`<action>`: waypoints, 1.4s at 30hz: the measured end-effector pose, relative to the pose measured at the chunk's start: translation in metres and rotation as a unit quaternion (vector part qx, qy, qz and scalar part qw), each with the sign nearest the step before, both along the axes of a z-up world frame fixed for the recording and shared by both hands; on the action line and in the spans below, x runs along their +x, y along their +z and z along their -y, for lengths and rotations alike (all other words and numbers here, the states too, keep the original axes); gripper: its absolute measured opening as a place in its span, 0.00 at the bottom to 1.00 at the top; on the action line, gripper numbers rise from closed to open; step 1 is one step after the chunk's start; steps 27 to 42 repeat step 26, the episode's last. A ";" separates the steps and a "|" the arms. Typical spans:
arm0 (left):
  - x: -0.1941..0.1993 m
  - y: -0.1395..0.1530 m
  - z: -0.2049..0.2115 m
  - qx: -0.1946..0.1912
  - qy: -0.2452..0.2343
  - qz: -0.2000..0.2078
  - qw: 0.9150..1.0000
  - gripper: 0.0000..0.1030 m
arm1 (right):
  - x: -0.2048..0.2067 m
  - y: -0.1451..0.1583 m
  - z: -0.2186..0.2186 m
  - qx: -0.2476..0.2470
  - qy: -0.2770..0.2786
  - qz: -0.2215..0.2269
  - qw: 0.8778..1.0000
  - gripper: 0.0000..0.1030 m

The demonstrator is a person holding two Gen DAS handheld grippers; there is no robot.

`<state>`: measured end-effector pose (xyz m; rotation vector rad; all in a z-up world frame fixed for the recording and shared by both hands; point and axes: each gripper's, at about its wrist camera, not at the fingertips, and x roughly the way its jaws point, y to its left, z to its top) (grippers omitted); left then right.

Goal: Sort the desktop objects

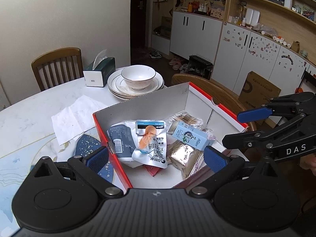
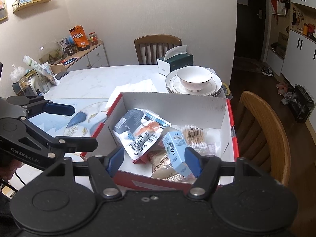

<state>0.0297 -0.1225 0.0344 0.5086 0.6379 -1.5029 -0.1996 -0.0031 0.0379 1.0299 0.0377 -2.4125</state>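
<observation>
Red box (image 1: 116,154), white inside, sits on the bench (image 1: 29,110) right under both claws, already loaded. Silver snack pouch (image 1: 150,144) lies on top of a dark-and-white packet (image 1: 120,136), between the left claw's pads and just beyond them. Light-blue carton (image 2: 175,154) leans tilted just inside the right claw's right pad; cotton swab pack (image 2: 195,138) lies beyond it toward the far right corner. Gold wrapper (image 1: 185,158) and a red scrap (image 1: 152,170) lie underneath, mostly buried.

Left claw (image 1: 156,158) is spread wide, nothing between the pads, hanging over the near edge of the box. Right claw (image 2: 155,162) is also spread, empty, above the near wall; whether its right pad touches the blue carton I can't tell.

Outside the box: a crumpled tissue (image 1: 73,116) beyond the left claw to its left, stacked plates with a bowl (image 1: 138,77) and a tissue box (image 1: 99,72) further out.

Judging by this, sorting is nearly done; the loose tissue may be what's left.

Risks: both claws crowd the same box, so they could knock each other. A pad dragging the near wall would shift the light box. Reaching for the tissue past the wall could clip it, or nudge the plates close behind the box.
</observation>
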 end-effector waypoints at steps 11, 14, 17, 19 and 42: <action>-0.002 -0.001 -0.001 0.011 0.000 0.016 1.000 1.00 | 0.003 -0.005 0.001 -0.002 -0.003 0.005 1.000 0.66; -0.001 -0.004 0.000 0.018 0.003 0.014 1.000 1.00 | 0.003 -0.007 0.001 -0.001 -0.005 0.007 1.000 0.66; 0.001 -0.005 0.000 0.021 0.002 0.007 1.000 1.00 | 0.003 -0.008 0.001 -0.001 -0.006 0.009 1.000 0.66; 0.001 -0.006 0.000 0.022 0.000 0.007 1.000 1.00 | 0.003 -0.008 0.001 -0.001 -0.006 0.009 1.000 0.66; 0.001 -0.006 -0.002 0.022 -0.002 0.009 1.000 1.00 | 0.004 -0.008 0.002 0.000 -0.007 0.010 1.000 0.66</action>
